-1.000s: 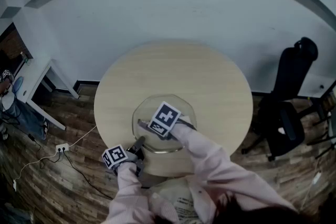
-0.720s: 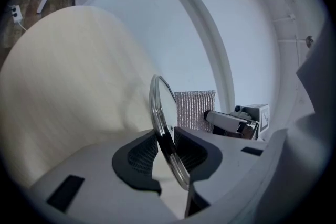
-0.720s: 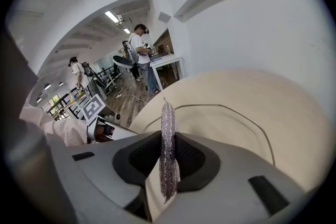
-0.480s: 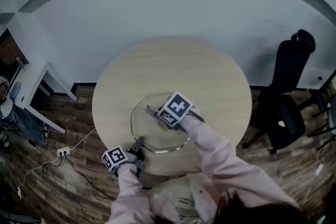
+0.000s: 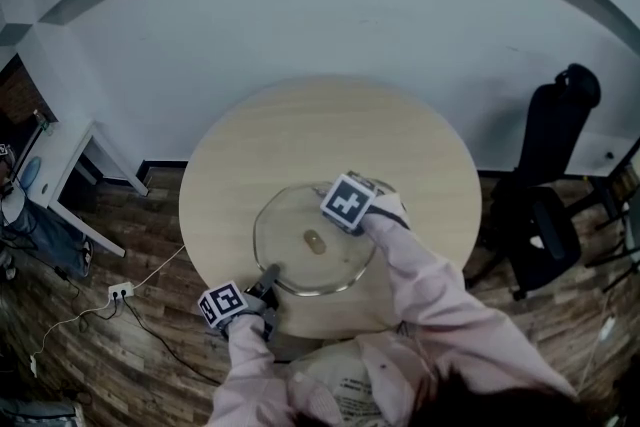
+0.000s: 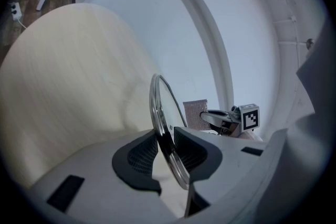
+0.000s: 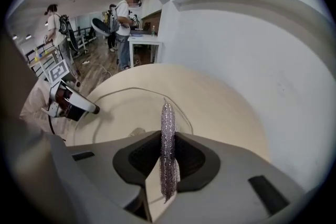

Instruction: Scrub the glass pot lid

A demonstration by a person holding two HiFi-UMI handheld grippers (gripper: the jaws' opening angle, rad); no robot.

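Left gripper [image 6: 164,150] is clamped on the metal rim of the glass pot lid [image 5: 300,267]. The lid lies flat on the round table [image 5: 330,130], toward the person's side. Right gripper [image 7: 168,157] pinches a silvery mesh scrub pad [image 7: 167,128] edge-on, over the lid's far-right rim.

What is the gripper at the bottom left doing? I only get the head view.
Observer: The left gripper is clamped on the metal rim of the glass lid.
Operator: And the other one?
Observer: The right gripper pinches a silvery mesh scrubber edge-on between its jaws.
Operator: Anybody else around?
Observer: Yes, its view shows people standing by a desk beyond the table.
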